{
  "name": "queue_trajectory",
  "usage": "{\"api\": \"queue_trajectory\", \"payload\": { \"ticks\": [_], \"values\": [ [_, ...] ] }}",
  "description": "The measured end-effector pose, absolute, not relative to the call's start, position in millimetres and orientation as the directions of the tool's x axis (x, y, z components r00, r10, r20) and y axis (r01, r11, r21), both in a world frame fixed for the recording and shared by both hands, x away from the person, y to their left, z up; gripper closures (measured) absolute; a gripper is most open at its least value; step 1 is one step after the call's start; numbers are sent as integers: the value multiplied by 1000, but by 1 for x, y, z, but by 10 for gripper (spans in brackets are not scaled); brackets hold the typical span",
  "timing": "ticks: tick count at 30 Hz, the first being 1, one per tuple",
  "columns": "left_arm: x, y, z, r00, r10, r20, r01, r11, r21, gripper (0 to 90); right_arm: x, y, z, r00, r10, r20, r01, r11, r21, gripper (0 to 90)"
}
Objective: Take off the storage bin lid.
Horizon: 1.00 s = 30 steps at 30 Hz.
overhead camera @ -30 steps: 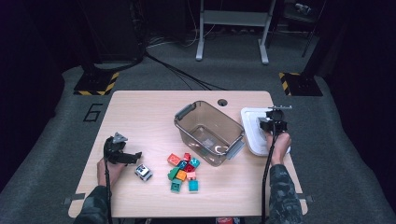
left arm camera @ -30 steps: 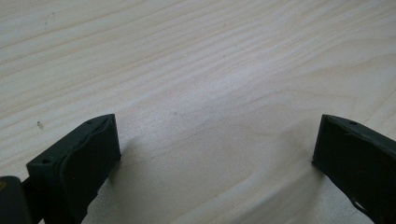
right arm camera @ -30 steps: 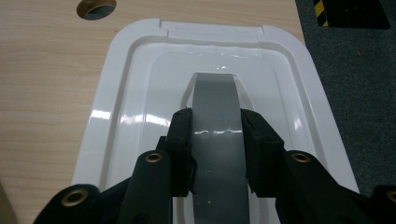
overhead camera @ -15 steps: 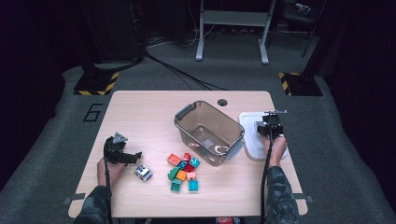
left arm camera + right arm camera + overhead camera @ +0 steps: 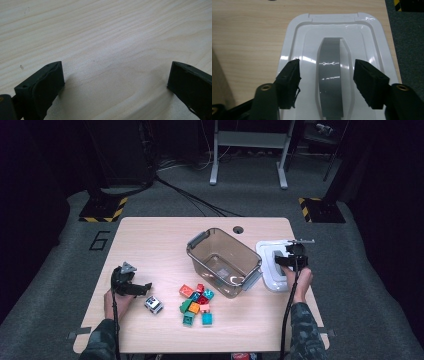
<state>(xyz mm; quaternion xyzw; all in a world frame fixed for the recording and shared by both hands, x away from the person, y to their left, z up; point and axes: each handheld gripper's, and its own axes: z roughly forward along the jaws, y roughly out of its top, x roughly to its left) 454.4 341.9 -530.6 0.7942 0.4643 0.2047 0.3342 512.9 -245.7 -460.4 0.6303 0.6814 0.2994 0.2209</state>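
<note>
- Nearest to the person lies one heap of small coloured plastic building blocks [image 5: 196, 303]. I count about nine: red, orange, green and teal. Some overlap, so the count is not sure.
- Just left of the heap stands one small white and grey toy block [image 5: 153, 304], too small to make out well.
- One left gripper [image 5: 141, 288] rests low over the light wooden table [image 5: 150, 245], beside that toy block. In the left gripper view its two black jaws stand wide apart with bare wood between them.
- In the middle stands one clear brownish plastic bin with grey handles [image 5: 224, 261]. It looks nearly empty; what is on its bottom is hard to tell.
- At the right edge of the table lies one white plastic lid with a grey handle strip [image 5: 331, 75]; its near end is cut off in the right gripper view.
- One right gripper [image 5: 327, 83] hovers over this lid. Its jaws have just been opening and stand half wide, either side of the grey strip, not pressing it.
</note>
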Motion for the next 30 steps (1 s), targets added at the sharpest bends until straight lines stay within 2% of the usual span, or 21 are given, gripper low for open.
{"api": "queue_trajectory", "payload": {
  "ticks": [8,17,21,30],
  "values": [
    [454,341,-531,480,877,11,600,-338,725,3,485,-249,-456,-184,979,91,714,69,697,175],
    [454,341,-531,480,877,12,600,-338,725,3,453,-246,-461,-245,967,69,692,125,711,82],
    [454,341,-531,480,877,12,599,-338,726,3,439,-243,-468,-276,959,70,681,143,718,8],
    [454,341,-531,480,877,12,599,-337,726,3,409,-225,-487,-326,945,27,655,205,727,0]
  ]
}}
